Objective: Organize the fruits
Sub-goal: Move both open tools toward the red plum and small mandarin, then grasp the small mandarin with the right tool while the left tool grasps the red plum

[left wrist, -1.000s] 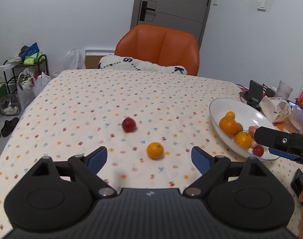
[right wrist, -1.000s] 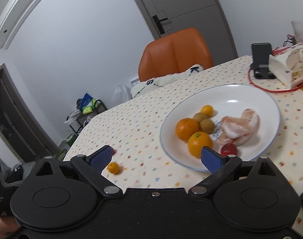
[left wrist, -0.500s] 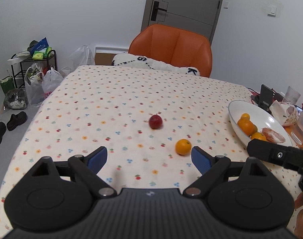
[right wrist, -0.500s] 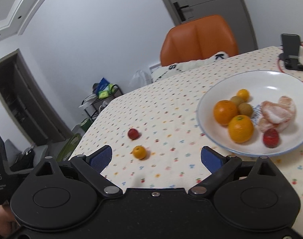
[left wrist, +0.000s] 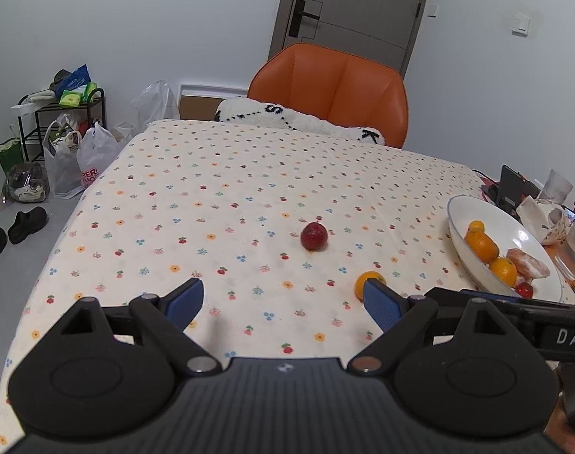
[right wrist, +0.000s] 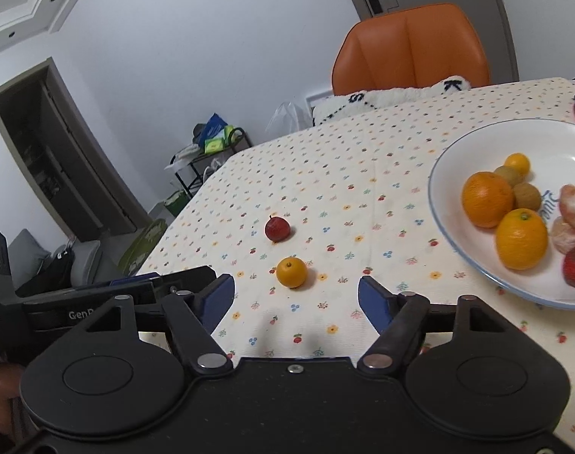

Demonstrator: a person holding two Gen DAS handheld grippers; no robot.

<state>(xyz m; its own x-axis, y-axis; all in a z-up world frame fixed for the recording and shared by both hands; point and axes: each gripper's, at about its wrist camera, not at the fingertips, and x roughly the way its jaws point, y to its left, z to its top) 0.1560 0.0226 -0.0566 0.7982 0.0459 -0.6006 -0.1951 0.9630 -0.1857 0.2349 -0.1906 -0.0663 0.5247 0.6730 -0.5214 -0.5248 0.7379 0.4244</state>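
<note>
Right view alone shows kiwis (right wrist: pixel 526 196); shoes (left wrist: pixel 26 219) left.

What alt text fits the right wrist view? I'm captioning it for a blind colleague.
The open right gripper hovers over a floral tablecloth, a small orange and a red fruit lying loose just ahead of its jaws. To the right, a white bowl holds more fruit; an orange chair stands behind the table.

Flowered tablecloth covers the table (left wrist: pixel 219 196). On it: a red fruit (left wrist: pixel 314 236) mid-table, a small orange (right wrist: pixel 291 272) near it, closer in, and well off to the right a white plate (right wrist: pixel 444 223) of fruit.
</note>
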